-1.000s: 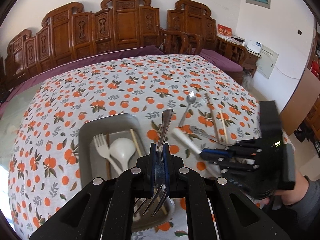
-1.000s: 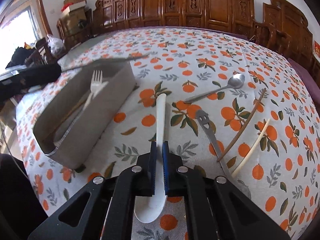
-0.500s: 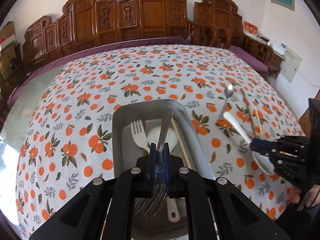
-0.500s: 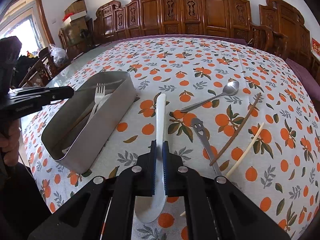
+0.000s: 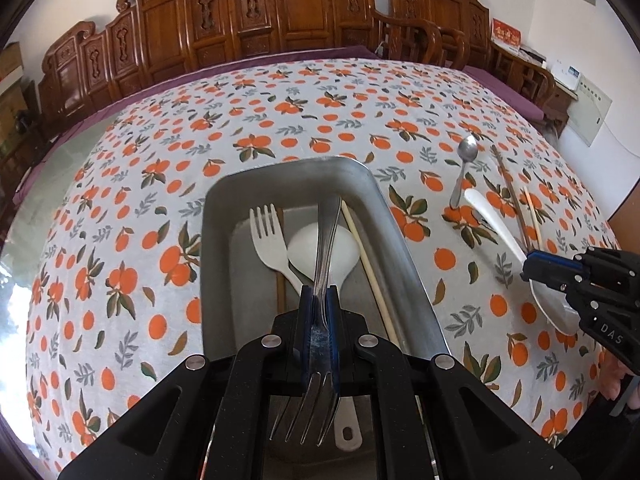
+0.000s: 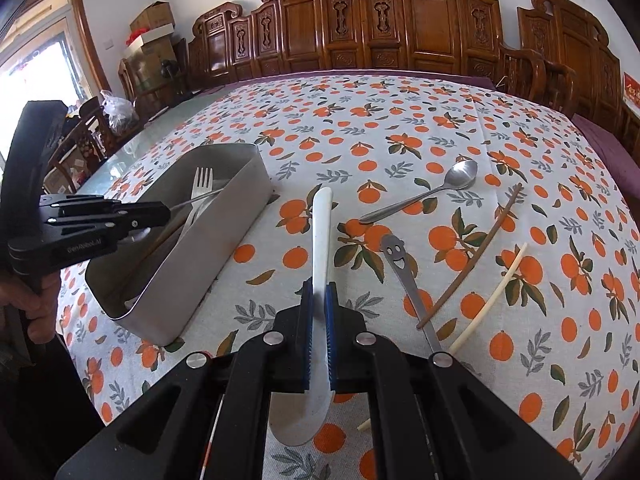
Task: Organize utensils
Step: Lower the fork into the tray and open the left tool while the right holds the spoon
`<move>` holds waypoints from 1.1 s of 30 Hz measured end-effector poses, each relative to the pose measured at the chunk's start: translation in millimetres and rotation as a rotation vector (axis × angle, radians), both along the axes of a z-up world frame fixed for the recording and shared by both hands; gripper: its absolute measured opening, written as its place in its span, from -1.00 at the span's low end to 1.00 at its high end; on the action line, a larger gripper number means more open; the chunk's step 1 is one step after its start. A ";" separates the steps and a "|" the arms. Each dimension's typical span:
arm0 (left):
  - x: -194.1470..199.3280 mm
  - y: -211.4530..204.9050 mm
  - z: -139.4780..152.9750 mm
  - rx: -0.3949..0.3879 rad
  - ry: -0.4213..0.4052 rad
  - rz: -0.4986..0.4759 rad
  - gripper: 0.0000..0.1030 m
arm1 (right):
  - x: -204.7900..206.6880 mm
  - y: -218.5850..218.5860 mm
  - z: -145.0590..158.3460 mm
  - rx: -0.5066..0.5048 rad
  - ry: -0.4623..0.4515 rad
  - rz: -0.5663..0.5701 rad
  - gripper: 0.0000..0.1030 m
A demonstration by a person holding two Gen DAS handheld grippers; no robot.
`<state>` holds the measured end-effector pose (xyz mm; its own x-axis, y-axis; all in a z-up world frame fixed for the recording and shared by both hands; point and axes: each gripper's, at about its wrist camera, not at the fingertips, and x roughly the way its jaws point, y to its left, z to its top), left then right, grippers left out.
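Observation:
My left gripper [image 5: 319, 300] is shut on a metal fork [image 5: 326, 236], handle pointing forward, held over the grey metal tray [image 5: 384, 208]. The tray holds a white plastic fork [image 5: 268, 236], a white spoon [image 5: 340, 252] and chopsticks [image 5: 370, 264]. My right gripper [image 6: 319, 300] is shut on a white plastic spoon [image 6: 321, 236], held above the tablecloth to the right of the tray [image 6: 224, 232]. The right gripper also shows at the right edge of the left wrist view [image 5: 532, 270]; the left gripper also shows in the right wrist view [image 6: 160, 214].
On the orange-print tablecloth lie a metal spoon [image 6: 424, 196], a smiley-handled metal utensil [image 6: 404, 276], a brown chopstick [image 6: 476, 256] and a pale chopstick [image 6: 492, 292]. Carved wooden chairs [image 6: 400, 32] line the far side of the table.
My left gripper has carried the metal fork left and lower over the tray. My right gripper has lifted the white spoon slightly and kept hold of it.

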<state>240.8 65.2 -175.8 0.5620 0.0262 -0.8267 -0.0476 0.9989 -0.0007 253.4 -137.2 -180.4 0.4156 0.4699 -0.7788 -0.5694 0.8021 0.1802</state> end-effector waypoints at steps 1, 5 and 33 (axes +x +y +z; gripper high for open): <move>0.1 -0.7 -1.1 -0.003 0.004 -0.003 -0.88 | -0.3 0.1 0.2 0.001 0.000 0.001 -0.86; 1.5 -3.2 -4.5 -0.008 0.019 -0.012 -0.87 | -0.8 0.2 0.0 0.004 0.003 0.003 -0.86; -38.5 19.4 52.1 -0.039 -0.143 0.008 -0.05 | -16.0 35.6 37.3 0.024 -0.067 0.052 -0.86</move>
